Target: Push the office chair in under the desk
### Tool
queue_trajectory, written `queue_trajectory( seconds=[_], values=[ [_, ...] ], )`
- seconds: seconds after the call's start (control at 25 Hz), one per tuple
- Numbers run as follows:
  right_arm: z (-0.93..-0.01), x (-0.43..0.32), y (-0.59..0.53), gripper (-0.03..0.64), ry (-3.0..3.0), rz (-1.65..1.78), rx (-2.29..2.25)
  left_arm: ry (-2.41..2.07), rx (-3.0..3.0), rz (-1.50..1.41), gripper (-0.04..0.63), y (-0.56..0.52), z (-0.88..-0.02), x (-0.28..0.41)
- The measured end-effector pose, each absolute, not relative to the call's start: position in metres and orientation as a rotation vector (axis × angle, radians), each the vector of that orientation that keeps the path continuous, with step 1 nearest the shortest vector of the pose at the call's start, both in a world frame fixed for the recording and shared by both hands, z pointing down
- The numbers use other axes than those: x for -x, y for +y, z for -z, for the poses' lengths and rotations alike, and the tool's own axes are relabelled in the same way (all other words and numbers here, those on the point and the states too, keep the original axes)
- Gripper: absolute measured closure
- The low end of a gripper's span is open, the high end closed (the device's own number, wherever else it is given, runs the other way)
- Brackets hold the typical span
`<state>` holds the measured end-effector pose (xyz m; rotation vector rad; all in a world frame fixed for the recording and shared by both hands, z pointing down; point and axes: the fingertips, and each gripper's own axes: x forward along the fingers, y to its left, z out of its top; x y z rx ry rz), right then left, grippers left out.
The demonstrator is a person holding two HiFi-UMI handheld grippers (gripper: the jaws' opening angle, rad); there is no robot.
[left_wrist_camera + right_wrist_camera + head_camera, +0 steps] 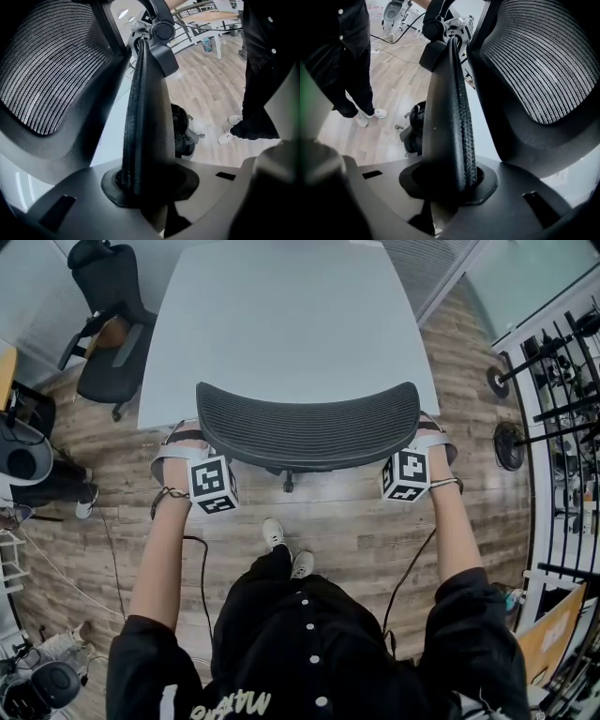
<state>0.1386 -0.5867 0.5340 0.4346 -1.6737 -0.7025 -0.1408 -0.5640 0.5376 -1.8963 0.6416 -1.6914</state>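
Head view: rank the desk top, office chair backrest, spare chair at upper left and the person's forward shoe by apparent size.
1. desk top
2 or 3. office chair backrest and spare chair: alike, and the backrest is nearer the camera, so unranked
4. forward shoe

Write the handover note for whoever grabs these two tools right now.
Left tool: jaws together, nothing between them, set beside the left end of the backrest.
Right tool: the same at the right end.
Things: the office chair faces the desk. Seen from above, its backrest overlaps the desk's near edge. How far under it reaches cannot be seen.
Done: chair lined up with the desk and seemingly mostly in.
Left: probably one last push until the backrest meets the desk, then take both tools away.
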Motion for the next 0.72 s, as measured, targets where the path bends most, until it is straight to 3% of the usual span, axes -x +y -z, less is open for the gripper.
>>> queue_trajectory(
  seconds=[0.72],
  values=[
    [-0.535,-0.139,-0.602,0.505,-1.669,0.705,-0.44,0.633,1.892,1.693,0.495,-0.579,-0.539,0.142]
  ],
)
